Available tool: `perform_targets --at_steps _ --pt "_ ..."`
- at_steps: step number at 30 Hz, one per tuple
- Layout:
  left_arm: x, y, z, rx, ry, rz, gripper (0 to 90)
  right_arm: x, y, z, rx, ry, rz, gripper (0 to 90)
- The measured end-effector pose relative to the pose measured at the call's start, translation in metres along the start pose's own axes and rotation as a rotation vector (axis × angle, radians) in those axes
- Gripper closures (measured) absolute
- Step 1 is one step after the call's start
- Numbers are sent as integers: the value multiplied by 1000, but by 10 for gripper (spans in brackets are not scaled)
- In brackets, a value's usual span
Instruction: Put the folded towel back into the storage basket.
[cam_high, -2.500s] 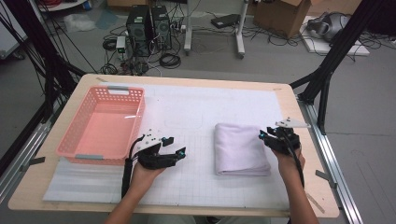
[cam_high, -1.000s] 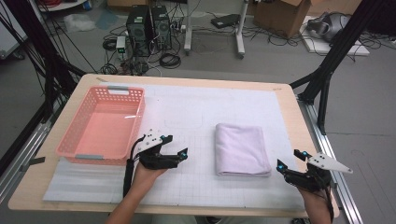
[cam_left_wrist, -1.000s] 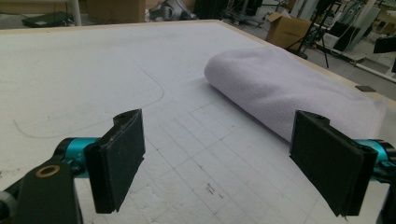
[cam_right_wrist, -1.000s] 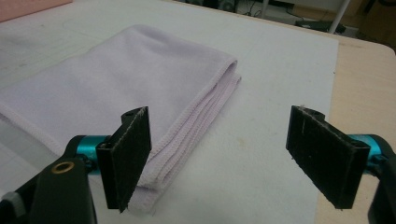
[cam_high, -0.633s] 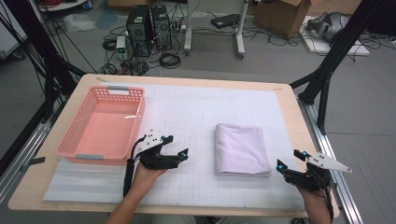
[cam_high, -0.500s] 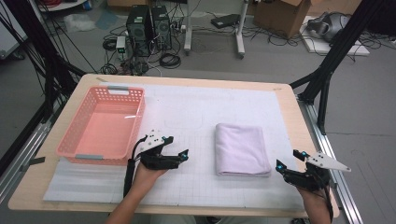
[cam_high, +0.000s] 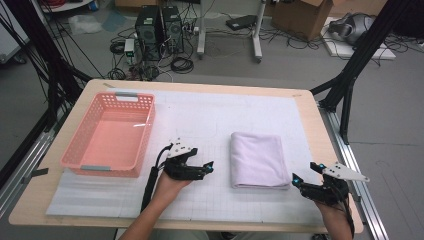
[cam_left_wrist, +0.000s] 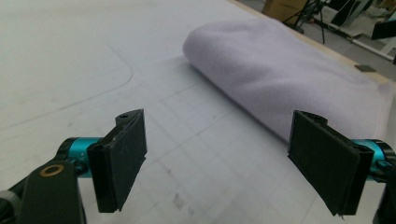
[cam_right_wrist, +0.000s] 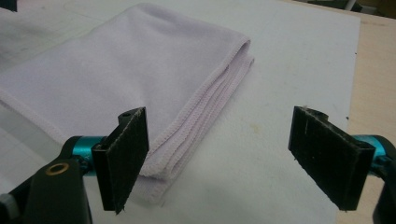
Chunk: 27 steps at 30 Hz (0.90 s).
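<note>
Towel: folded pale lilac towel (cam_high: 258, 160) lies flat on the white gridded mat (cam_high: 200, 115), right of centre in the high view, its rounded fold along the left side and its stacked hemmed edges toward the right and near side.
Towel in left gripper view: it (cam_left_wrist: 289, 79) fills the upper right of the frame, the rounded fold facing the camera, well ahead of the jaws.
Towel in right gripper view: it (cam_right_wrist: 121, 79) spreads across the upper left and centre, with the layered hems of one corner at the lower centre, just beside the left-hand jaw.
Left gripper: left gripper (cam_high: 202, 169) sits left of the towel in the high view, lower centre of the frame, pointing toward the towel's left fold and apart from it; jaws stand wide apart with nothing but mat between them.
Right gripper: right gripper (cam_high: 305, 175) sits at the lower right in the high view, just off the towel's near right corner; jaws stand wide apart, the towel corner lies near one pad, and I cannot tell whether it touches.
Basket: pink slatted basket (cam_high: 111, 135) stands at the left of the table (cam_high: 310, 110), well apart from the towel and both grippers.
Hands: person's forearms come up from the bottom edge, one behind each gripper.
</note>
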<state>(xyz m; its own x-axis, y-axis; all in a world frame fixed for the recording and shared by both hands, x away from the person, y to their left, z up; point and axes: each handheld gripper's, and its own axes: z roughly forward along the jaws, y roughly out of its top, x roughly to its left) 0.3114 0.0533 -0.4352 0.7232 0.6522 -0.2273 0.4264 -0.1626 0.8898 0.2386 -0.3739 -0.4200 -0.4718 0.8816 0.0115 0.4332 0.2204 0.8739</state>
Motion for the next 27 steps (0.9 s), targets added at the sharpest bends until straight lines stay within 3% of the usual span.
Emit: perform_targets --at_steps 5,14,17,22,23,27 --pt "-11 12 20 19 -40 14 199 -1 0 -1 0 -6 3 192" --pt "-24 26 57 76 -80 -20 197 0 0 1 4 5 6 192" --pt "-29 30 72 97 -68 -11 197 0 0 2 7 10 2 192" --pt "-29 33 91 137 -51 -38 197 0 1 3 7 15 0 192" --pt "-29 34 99 170 -38 -49 197 0 1 3 5 14 -1 192" --pt "-29 33 109 217 -19 -63 196 0 1 3 6 17 -1 192"
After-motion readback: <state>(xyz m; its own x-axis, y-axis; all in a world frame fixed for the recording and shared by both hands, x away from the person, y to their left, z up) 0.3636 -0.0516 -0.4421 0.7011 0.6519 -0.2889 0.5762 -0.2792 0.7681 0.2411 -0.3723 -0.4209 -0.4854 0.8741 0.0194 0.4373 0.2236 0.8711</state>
